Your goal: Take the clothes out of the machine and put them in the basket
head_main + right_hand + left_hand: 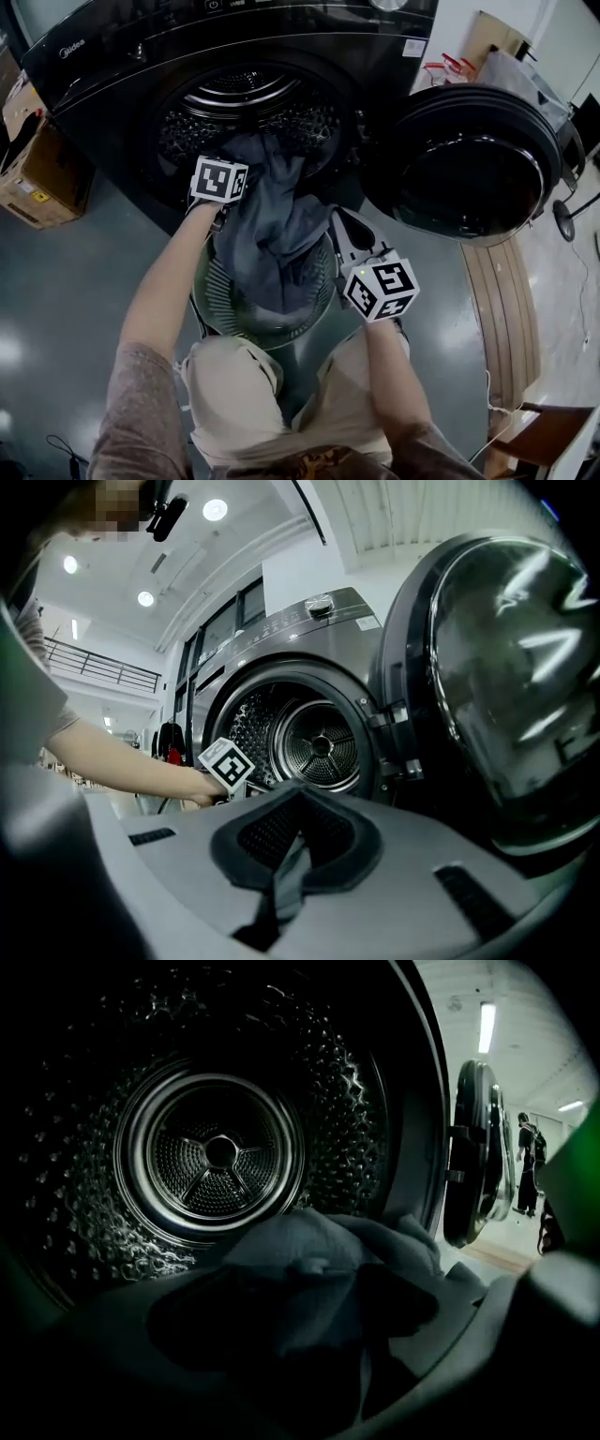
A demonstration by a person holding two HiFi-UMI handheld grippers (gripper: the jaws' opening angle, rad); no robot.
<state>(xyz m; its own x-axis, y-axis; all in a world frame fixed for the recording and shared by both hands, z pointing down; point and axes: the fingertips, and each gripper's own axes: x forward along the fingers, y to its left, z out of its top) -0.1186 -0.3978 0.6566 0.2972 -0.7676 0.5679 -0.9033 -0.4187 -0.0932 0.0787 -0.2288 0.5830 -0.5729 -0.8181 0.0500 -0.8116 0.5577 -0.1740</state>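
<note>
A black front-loading machine (112, 84) stands with its round door (469, 159) swung open to the right. A blue-grey garment (272, 234) hangs from the drum mouth (253, 103) down into a round grey basket (214, 305) on the floor in front. My left gripper (305, 1340) is at the drum's lip, its marker cube (218, 178) beside the cloth. Its jaws stand wide apart, with the garment (319, 1260) lying loose below and between them. My right gripper (298, 799) stays low over the basket's right edge, shut on a strip of the garment (289, 878).
The door (506, 667) stands close on my right gripper's right. The ribbed drum (220, 1152) looks bare behind the cloth. A cardboard box (37, 169) sits left of the machine, and wooden boards (497, 291) and a chair (548, 441) lie right. A person (530, 1162) stands far off.
</note>
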